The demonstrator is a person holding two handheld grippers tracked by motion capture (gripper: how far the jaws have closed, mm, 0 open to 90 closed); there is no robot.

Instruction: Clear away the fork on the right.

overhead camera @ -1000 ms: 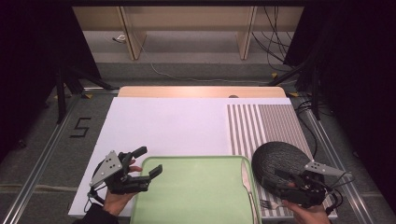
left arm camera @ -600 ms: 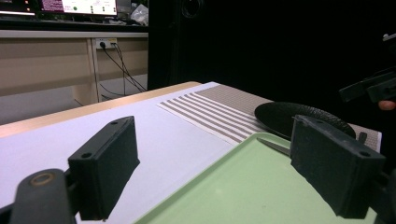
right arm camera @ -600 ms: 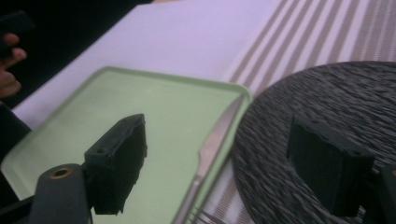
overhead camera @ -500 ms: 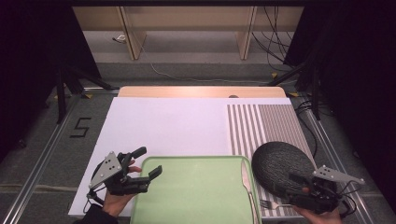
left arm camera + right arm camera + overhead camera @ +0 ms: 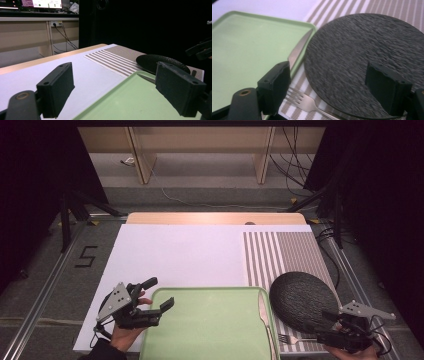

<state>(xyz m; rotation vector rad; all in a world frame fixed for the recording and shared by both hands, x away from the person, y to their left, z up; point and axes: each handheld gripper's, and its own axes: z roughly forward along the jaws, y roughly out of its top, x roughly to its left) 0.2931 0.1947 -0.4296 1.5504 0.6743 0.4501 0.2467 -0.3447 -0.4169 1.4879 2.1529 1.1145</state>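
A light green tray (image 5: 210,325) lies at the table's near edge, with a knife (image 5: 264,312) along its right rim. Right of it a dark textured round plate (image 5: 304,300) rests on a striped placemat (image 5: 280,252). A fork (image 5: 295,338) lies on the mat just below the plate. My left gripper (image 5: 162,295) hangs open over the tray's left corner (image 5: 130,100), nothing between its jaws. My right gripper (image 5: 327,327) is open at the plate's near edge (image 5: 362,62), with the fork (image 5: 304,102) and knife (image 5: 298,50) to its left.
A white board (image 5: 185,252) covers the table, with a wooden strip (image 5: 215,218) at its far edge. Shelving (image 5: 200,150) and cables (image 5: 295,175) stand beyond the table. A metal frame rail (image 5: 45,290) runs along the left side.
My right gripper has drawn back toward the near right corner, off the plate's middle to its near edge. The left gripper has stayed put.
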